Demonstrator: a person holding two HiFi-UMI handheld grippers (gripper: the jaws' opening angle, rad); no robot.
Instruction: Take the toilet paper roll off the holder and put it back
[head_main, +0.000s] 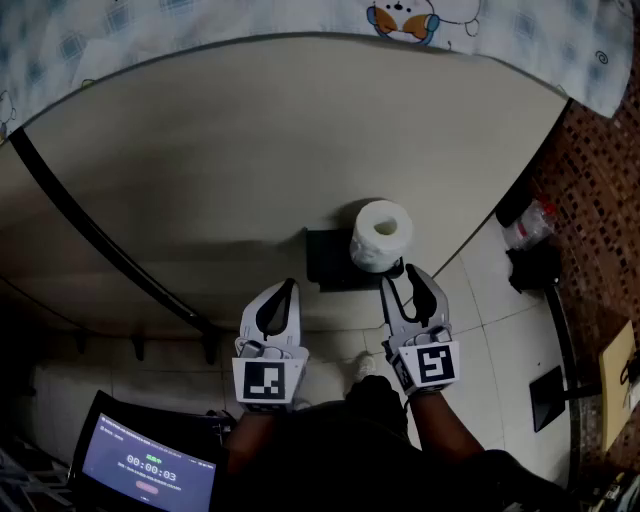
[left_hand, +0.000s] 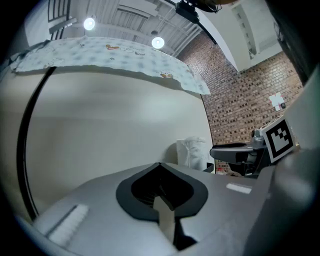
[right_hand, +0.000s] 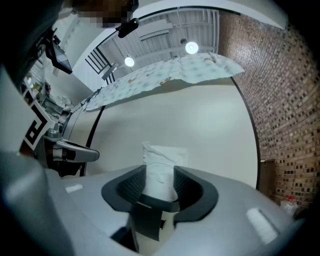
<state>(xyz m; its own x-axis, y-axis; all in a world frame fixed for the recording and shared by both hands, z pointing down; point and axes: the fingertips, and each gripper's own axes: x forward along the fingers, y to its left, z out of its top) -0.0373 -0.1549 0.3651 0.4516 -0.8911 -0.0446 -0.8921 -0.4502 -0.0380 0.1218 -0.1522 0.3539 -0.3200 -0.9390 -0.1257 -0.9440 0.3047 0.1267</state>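
Fingers of right gripper (right_hand: 160, 187) partly apart, toilet paper roll (right_hand: 162, 157) ahead ungripped; left gripper (left_hand: 160, 167) fingers together, empty.

left tool (head_main: 291, 284): jaws together, empty | right tool (head_main: 400, 276): jaws partly apart, seemingly gripping nothing | side by side

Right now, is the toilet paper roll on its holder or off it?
On. The toilet paper roll stands upright on the black holder at the wall, with its hole facing up.
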